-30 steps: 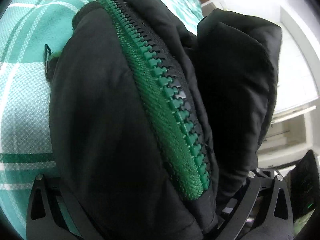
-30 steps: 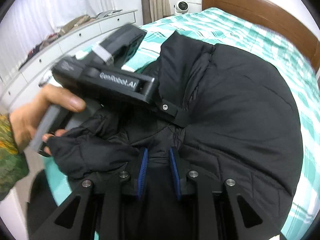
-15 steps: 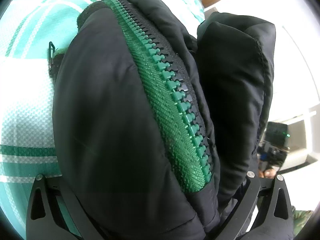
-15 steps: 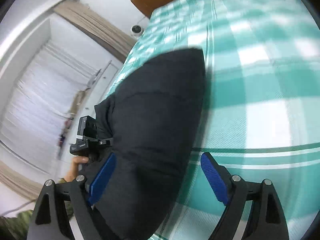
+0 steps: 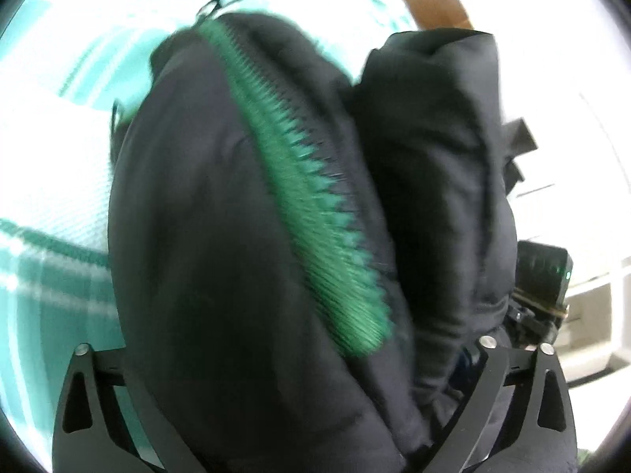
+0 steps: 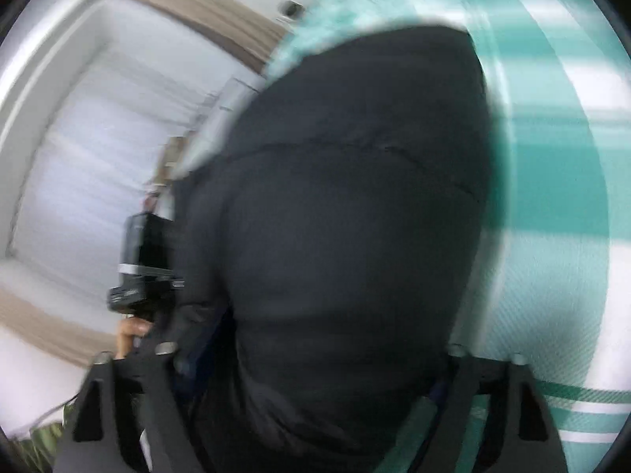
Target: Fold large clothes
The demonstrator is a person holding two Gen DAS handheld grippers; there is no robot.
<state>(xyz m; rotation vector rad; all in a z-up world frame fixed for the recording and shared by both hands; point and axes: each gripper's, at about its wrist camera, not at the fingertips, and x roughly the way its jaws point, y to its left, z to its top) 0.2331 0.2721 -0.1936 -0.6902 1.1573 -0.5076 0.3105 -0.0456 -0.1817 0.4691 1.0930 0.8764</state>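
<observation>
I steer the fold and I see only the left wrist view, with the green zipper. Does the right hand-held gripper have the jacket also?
Observer: The black jacket fills the gap of the right hand-held gripper; its jaws have just been closing, but blur hides whether they press it.
Operator: How does that side of the jacket look?
Observer: Plain black, with one quilt seam across; no zipper there.
Operator: What is to its left?
Observer: A hand at the jacket's edge, beige curtains behind.
</observation>
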